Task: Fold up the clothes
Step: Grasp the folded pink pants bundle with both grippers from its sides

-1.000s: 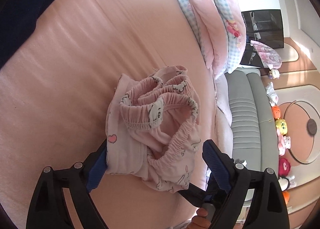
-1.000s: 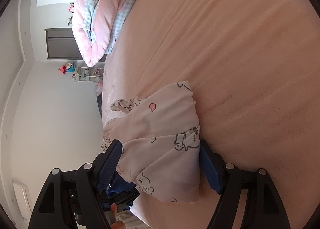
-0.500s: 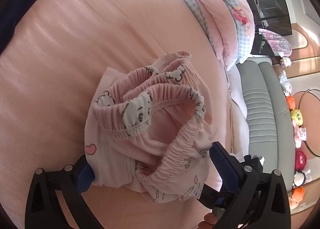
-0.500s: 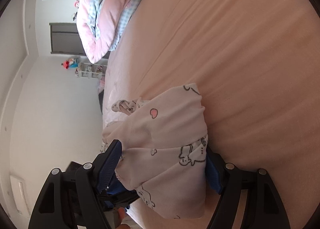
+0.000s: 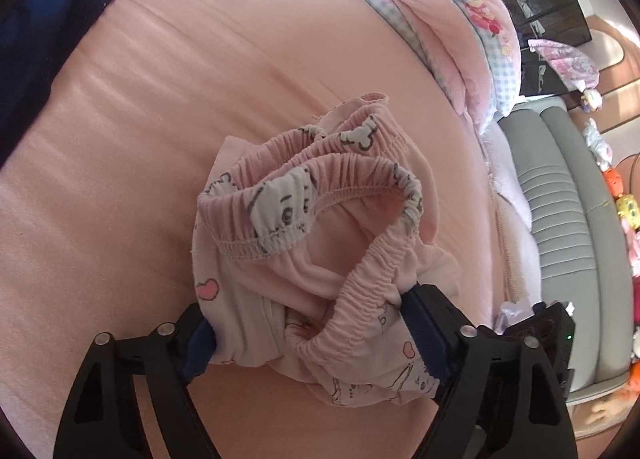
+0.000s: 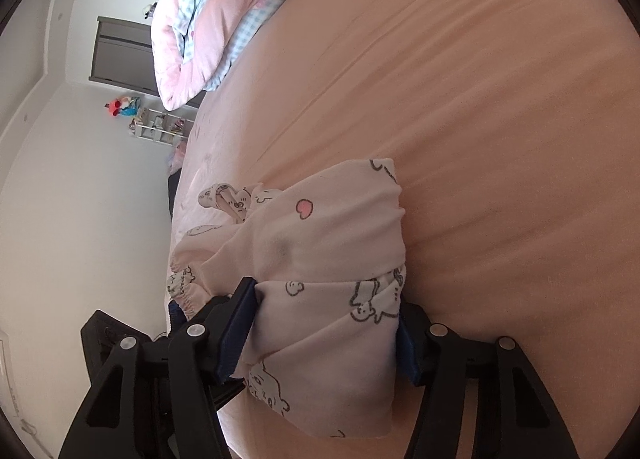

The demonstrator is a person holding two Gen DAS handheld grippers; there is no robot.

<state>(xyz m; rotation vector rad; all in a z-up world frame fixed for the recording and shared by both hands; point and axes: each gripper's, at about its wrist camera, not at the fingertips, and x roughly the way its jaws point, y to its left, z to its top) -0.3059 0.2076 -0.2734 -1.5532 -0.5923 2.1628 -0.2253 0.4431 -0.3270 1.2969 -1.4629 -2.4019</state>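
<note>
Closing from both sides, the left gripper [image 5: 312,343] has its fingers [image 5: 200,343] pressed on the bunched pink trousers [image 5: 304,259] at lower centre of the left view, waistband gaping upward. The right gripper [image 6: 326,327] likewise squeezes the folded bundle low in its view, probably to keep the folds compact on the bed [image 6: 500,119].

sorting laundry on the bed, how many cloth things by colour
pink printed garment: 1
navy garment: 1
pink and blue checked quilt: 1
total: 3
</note>
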